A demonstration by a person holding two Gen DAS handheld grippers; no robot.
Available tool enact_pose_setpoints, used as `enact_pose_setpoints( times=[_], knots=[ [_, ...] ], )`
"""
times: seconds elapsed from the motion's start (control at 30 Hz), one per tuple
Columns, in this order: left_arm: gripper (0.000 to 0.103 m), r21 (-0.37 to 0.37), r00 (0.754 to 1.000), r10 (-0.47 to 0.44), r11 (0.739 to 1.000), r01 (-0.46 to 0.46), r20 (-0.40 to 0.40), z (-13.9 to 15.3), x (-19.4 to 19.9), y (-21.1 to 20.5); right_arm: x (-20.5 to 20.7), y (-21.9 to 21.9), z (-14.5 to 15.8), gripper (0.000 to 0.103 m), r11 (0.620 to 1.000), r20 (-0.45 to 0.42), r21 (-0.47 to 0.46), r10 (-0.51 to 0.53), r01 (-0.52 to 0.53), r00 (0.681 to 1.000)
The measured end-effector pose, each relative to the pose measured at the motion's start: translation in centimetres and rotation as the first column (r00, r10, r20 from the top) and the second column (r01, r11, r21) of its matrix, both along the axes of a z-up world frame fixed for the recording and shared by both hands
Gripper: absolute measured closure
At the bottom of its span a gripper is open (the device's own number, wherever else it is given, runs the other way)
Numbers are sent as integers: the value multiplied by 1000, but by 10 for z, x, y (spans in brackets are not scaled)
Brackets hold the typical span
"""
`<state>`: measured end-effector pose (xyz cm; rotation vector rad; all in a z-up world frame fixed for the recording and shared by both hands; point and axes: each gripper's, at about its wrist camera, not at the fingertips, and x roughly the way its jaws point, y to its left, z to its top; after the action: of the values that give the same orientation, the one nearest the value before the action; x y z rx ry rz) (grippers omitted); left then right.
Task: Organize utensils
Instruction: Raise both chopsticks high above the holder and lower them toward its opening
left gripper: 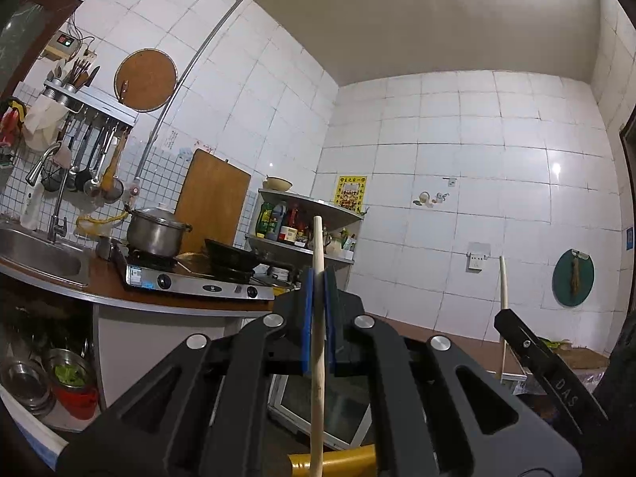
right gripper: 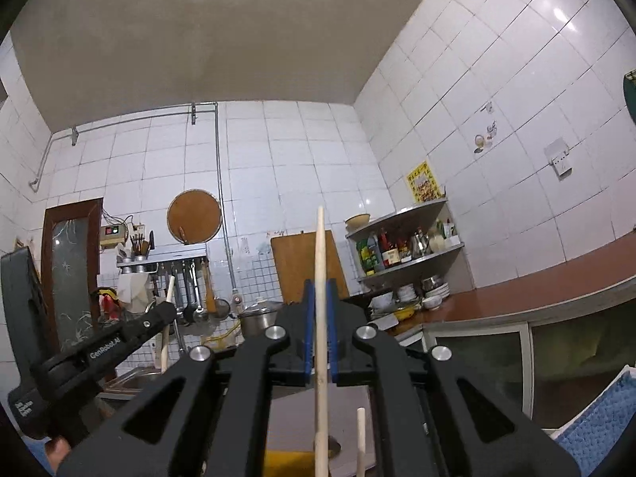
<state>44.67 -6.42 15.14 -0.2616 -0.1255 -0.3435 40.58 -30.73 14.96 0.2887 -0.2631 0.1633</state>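
**Chopsticks Clamped in Both Jaws**

While each gripper points just above level, the left gripper (left gripper: 318, 278) clenches one wooden chopstick (left gripper: 318, 318), upright at twelve o'clock. The right gripper (right gripper: 320, 290), beside an arm reading "GenRobot.AI" (right gripper: 104, 349), grasps another chopstick (right gripper: 320, 318).

two grippers are in view: the left gripper (left gripper: 318, 278) and the right gripper (right gripper: 320, 290). each one holds one wooden stick, so two held sticks: left stick (left gripper: 318, 318) and right stick (right gripper: 321, 298). one more loose stick (right gripper: 361, 437) stands low in the right wrist view. on the stove (left gripper: 190, 282) there is one steel pot (left gripper: 157, 230) and one black wok (left gripper: 234, 258). one wooden cutting board (left gripper: 214, 198) leans on the wall, and one round board (left gripper: 146, 79) hangs above. one sink (left gripper: 35, 254). the corner shelf (left gripper: 314, 206) has two levels. the hanging ladles are too crowded to count.
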Motion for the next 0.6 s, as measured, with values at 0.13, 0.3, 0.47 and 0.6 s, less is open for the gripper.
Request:
enact_pose_setpoints(
  times=[0.13, 0.3, 0.47, 0.6],
  knots=[
    [99, 24, 1000, 16, 1000, -16, 16, -3, -1, -5, 5, -3, -6, 97, 1000, -1, 22, -12, 12, 1000],
    [99, 21, 1000, 11, 1000, -11, 2, -8, 3, -6, 6, -1, -9, 97, 1000, 4, 9, -25, 24, 1000],
    [99, 30, 1000, 11, 999, -11, -8, -12, 5, -10, 11, 5, -13, 97, 999, -16, -26, -36, 36, 999],
    [99, 49, 1000, 24, 999, -24, 2, -13, 3, -14, 12, 4, -15, 97, 999, -21, -33, -30, 29, 999]
  ],
)
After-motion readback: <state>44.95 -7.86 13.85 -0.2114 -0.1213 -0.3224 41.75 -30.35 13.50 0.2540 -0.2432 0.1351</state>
